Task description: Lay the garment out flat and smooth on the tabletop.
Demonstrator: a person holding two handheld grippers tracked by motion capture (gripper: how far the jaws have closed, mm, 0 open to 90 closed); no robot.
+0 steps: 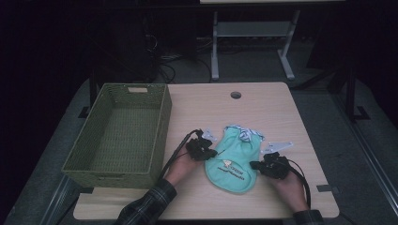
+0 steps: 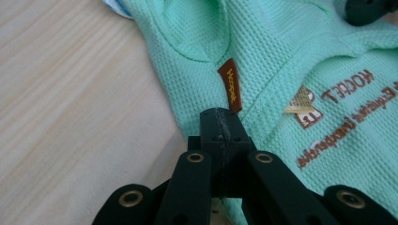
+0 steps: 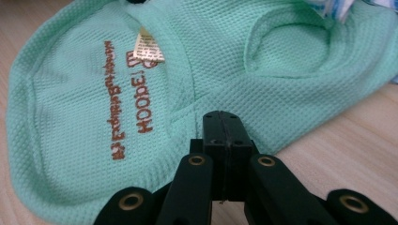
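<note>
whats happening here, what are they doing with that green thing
A person holds a tool in each hand, one at each side of a small mint-green garment lying flat on the wooden table. The left tool and the right tool are both shut, tips at the cloth's edges; whether they pinch it is unclear. A green woven basket sits empty at left.

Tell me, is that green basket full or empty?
Empty: the basket in the high view shows only its bare woven floor; the garment lies outside on the table.
</note>
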